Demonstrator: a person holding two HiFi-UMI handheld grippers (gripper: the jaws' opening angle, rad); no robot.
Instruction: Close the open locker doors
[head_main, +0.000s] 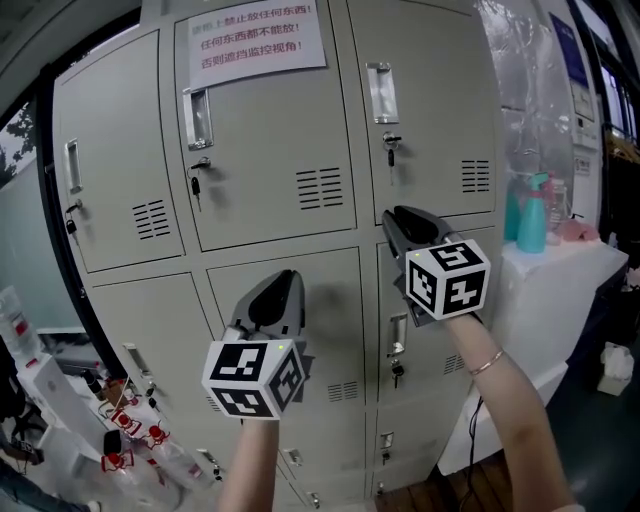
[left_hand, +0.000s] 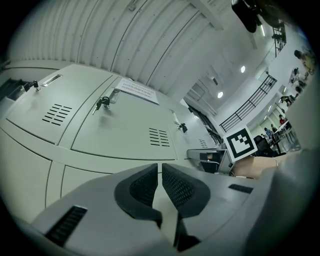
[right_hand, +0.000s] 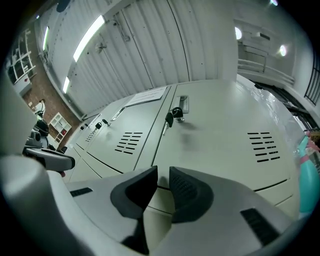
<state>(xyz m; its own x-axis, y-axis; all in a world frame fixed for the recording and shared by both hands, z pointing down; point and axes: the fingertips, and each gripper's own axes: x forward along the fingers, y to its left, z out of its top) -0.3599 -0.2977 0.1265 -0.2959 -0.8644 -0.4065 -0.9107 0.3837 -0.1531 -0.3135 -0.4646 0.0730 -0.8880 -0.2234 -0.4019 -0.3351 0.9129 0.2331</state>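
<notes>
A bank of grey lockers (head_main: 270, 150) fills the head view, and every door I can see sits flush with its frame. Keys hang in the locks (head_main: 197, 185) of the upper doors. My left gripper (head_main: 283, 285) is against the middle lower door (head_main: 330, 300), its jaws shut with nothing between them; the left gripper view shows that gripper (left_hand: 160, 167) pointing along the door face. My right gripper (head_main: 398, 218) is at the seam above the lower right door (head_main: 440, 330). In the right gripper view the right gripper (right_hand: 163, 172) has its jaws a little apart, holding nothing.
A paper notice (head_main: 255, 35) is taped across the top doors. A white cabinet (head_main: 560, 270) with teal spray bottles (head_main: 532, 215) stands right of the lockers. Clutter with red-tagged items (head_main: 115, 430) lies at the lower left. A small white box (head_main: 612, 370) sits on the floor at the right.
</notes>
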